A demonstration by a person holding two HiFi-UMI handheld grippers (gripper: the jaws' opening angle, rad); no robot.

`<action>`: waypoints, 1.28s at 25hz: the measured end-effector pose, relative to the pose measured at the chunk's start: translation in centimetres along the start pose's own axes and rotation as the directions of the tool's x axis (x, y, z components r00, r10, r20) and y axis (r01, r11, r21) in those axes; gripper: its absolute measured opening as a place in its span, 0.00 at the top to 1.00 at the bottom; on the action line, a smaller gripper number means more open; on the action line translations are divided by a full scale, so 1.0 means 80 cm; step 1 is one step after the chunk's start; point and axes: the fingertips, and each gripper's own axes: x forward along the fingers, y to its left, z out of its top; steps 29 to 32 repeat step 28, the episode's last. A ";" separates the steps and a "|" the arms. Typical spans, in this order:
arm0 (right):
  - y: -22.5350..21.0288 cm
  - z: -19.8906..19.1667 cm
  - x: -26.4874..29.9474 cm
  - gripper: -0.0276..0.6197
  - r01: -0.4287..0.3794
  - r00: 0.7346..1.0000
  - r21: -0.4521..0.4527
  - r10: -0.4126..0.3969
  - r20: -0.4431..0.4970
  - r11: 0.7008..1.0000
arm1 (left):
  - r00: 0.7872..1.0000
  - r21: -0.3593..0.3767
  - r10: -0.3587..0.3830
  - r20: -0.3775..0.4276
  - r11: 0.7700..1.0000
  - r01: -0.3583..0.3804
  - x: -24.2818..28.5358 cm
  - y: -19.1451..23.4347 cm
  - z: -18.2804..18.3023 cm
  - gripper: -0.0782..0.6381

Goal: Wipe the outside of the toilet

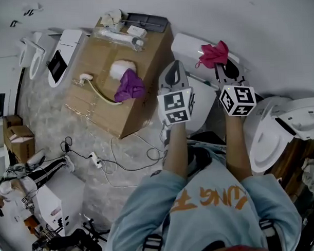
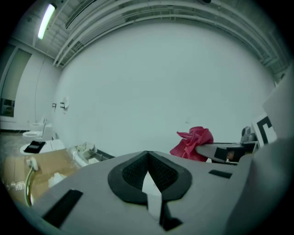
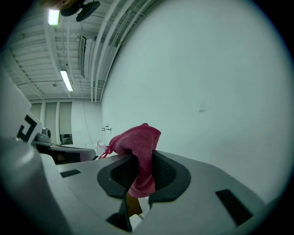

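The white toilet [image 1: 187,46] stands against the wall straight ahead, its lid [image 1: 203,106] showing between my two arms. My right gripper [image 1: 220,66] is held over the tank and is shut on a crimson cloth [image 1: 214,53], which bunches out above the jaws [image 3: 137,140]. My left gripper [image 1: 174,66] hovers just left of it, over the toilet's left side, shut with nothing between its pads [image 2: 148,158]. In the left gripper view the cloth [image 2: 195,141] and the right gripper [image 2: 228,150] show at the right, in front of the bare wall.
A large cardboard box [image 1: 102,106] stands left of the toilet with a purple cloth [image 1: 129,86], a white wad [image 1: 121,68] and a curved hose [image 1: 99,93] on it. Another toilet [image 1: 273,134] is close at the right, more fixtures [image 1: 62,59] at far left. Cables [image 1: 114,162] cross the floor.
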 end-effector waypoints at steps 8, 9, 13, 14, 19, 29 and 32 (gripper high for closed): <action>-0.007 0.069 0.004 0.82 0.010 0.997 -0.077 -0.004 0.076 0.997 | 0.991 0.100 0.001 0.136 0.995 -0.015 -0.026 0.005 0.085 0.87; -0.010 0.076 0.001 0.82 0.016 0.996 -0.085 -0.009 0.088 0.996 | 0.989 0.106 0.001 0.145 0.994 -0.017 -0.027 0.003 0.090 0.87; -0.007 0.097 -0.006 0.82 0.009 0.992 -0.132 0.008 0.125 0.991 | 0.985 0.122 0.000 0.175 0.992 -0.021 -0.027 -0.005 0.107 0.87; -0.006 0.100 -0.007 0.82 0.006 0.991 -0.141 0.012 0.130 0.990 | 0.984 0.124 -0.001 0.181 0.992 -0.021 -0.026 -0.008 0.109 0.87; -0.006 0.107 -0.011 0.82 0.001 0.989 -0.163 0.023 0.146 0.987 | 0.981 0.134 -0.009 0.194 0.991 -0.017 -0.023 -0.018 0.116 0.87; -0.009 0.121 0.001 0.82 0.004 0.985 -0.194 0.030 0.171 0.981 | 0.983 0.144 -0.014 0.184 0.990 -0.012 -0.011 -0.020 0.122 0.87; -0.009 0.121 0.001 0.82 0.004 0.985 -0.194 0.030 0.171 0.981 | 0.983 0.144 -0.014 0.184 0.990 -0.012 -0.011 -0.020 0.122 0.87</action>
